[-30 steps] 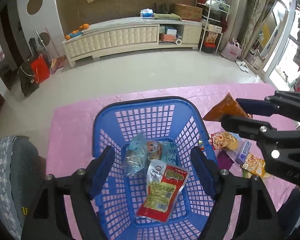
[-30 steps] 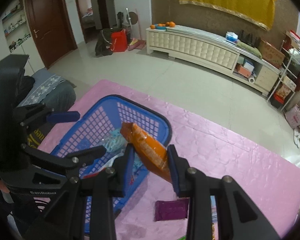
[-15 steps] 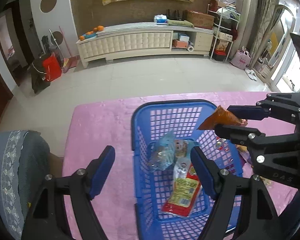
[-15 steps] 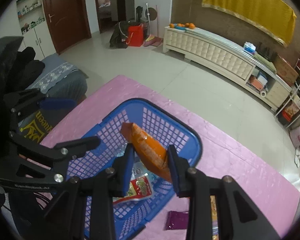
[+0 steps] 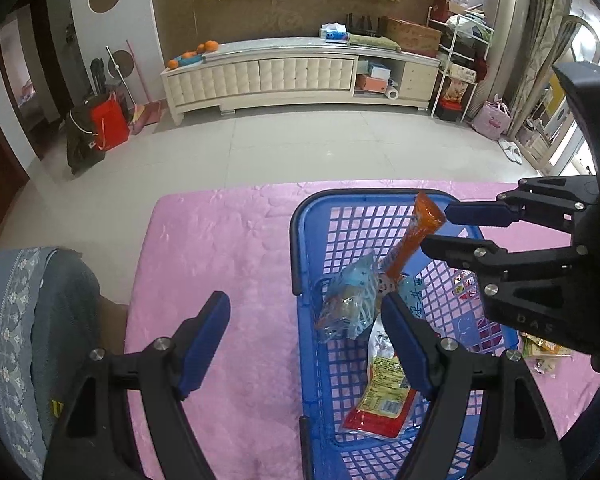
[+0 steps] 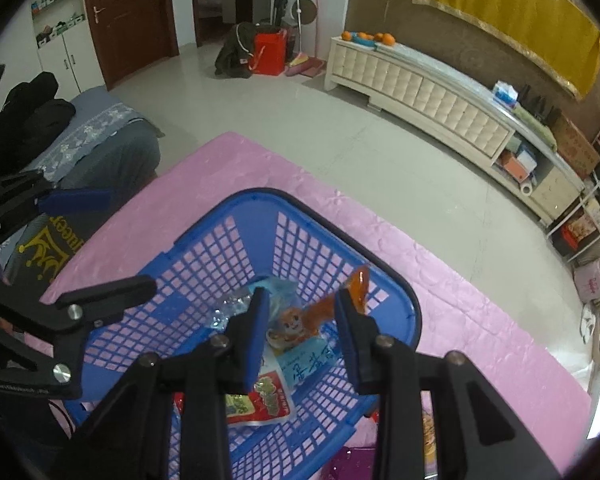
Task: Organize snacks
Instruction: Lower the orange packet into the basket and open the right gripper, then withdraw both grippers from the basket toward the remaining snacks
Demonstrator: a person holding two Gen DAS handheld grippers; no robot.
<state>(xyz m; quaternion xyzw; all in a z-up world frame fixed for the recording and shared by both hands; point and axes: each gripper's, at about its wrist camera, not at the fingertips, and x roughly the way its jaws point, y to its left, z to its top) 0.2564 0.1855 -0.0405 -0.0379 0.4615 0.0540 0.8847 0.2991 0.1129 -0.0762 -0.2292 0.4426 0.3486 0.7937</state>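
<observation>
R jaws over the blue basket (image 6: 400, 300) now, and they've just been opening: right gripper (image 6: 302, 336) is spread wider than the orange snack pack (image 6: 320, 314), which sits tilted betw the pads w/ its top corner leaning on the R-side pad, so no pinch, it's let go or nearly. From the left wrist view that pack (image 5: 410, 242) stands steeply, lower end down among the packs already in the basket, the clear-blue bag (image 5: 350, 300) and the red-yellow pack (image 5: 384, 396) flat on the mesh. L side: left gripper (image 5: 306, 344) spread wide, nothing betw its pads, one pad over the pink bench (image 5: 220, 248) cover, other over the basket's inside. To do this bit well, I reckon: open R a touch more so the pack drops clear of that pad, then lift straight up, no sideways drag, or the corner may snag & flip it out over the rim. More snacks (image 5: 540, 352) wait on the bench beyond the basket's R wall, incl a purple pack (image 6: 348, 460).
</observation>
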